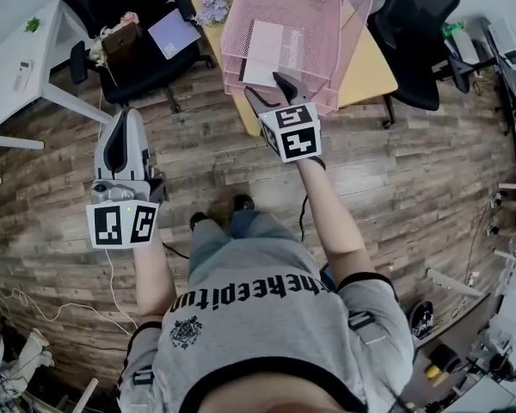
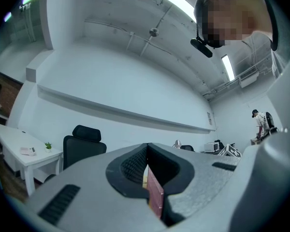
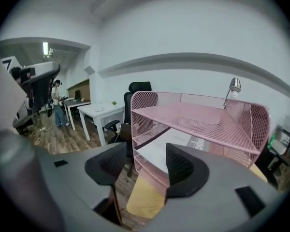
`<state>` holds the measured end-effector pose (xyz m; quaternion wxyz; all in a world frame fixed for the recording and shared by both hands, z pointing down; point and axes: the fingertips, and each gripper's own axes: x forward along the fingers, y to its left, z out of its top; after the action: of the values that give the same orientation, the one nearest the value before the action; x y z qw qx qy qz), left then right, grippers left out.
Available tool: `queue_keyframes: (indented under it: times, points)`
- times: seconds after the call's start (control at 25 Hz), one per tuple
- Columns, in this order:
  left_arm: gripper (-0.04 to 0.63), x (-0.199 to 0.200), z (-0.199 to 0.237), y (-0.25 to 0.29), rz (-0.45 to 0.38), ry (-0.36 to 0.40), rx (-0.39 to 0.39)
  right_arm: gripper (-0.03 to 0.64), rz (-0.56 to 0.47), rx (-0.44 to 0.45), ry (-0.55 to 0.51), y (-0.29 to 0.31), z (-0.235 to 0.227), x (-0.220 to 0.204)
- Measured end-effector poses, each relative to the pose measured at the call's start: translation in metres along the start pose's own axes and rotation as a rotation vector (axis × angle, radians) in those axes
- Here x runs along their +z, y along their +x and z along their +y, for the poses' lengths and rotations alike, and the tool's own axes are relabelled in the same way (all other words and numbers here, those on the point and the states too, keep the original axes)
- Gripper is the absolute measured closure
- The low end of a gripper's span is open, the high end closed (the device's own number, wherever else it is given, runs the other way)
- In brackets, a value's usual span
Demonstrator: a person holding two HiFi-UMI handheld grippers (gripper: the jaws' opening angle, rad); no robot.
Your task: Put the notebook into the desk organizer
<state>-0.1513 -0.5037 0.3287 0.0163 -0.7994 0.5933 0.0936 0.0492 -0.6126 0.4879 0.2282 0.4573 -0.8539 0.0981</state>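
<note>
1. The notebook [image 1: 262, 54] lies flat inside the pink mesh desk organizer [image 1: 348, 24] at 12 o'clock in the head view. There it shows only as a pale rectangle through the wire of the top tray.
2. The right gripper view shows what the head view cannot: the notebook [image 3: 162, 149] rests on the tier just below the top tray of the desk organizer [image 3: 253, 124].
3. The right gripper [image 1: 265, 87] hangs just in front of the desk organizer, at its 6 o'clock, released and gripping nothing. In its own view the right gripper [image 3: 146, 161] has its jaws wide apart, with the organizer's near corner and the yellow table [image 3: 145, 199] filling the gap.
4. The left gripper [image 1: 125, 119] is held well away, at 9 o'clock. Only its own view shows the left gripper [image 2: 146, 151] clenched, jaw tips together.
5. A thin reddish strip in the slit below those tips is too narrow to identify. The organizer's lowest tiers are cut off by the right jaws, and the print on the notebook's cover is too blurred to read.
</note>
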Motion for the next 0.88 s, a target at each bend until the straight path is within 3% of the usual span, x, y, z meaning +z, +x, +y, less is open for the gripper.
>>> queue_keyframes:
  times: [0.24, 0.88]
  points:
    - [0.592, 0.013, -0.007, 0.000, -0.016, -0.007, -0.068, 0.603, -0.068, -0.101, 0.046, -0.032, -0.002, 0.013]
    - [0.592, 0.040, -0.019, -0.007, -0.036, -0.032, -0.256, 0.615, -0.244, -0.299, 0.067, -0.112, 0.027, 0.048]
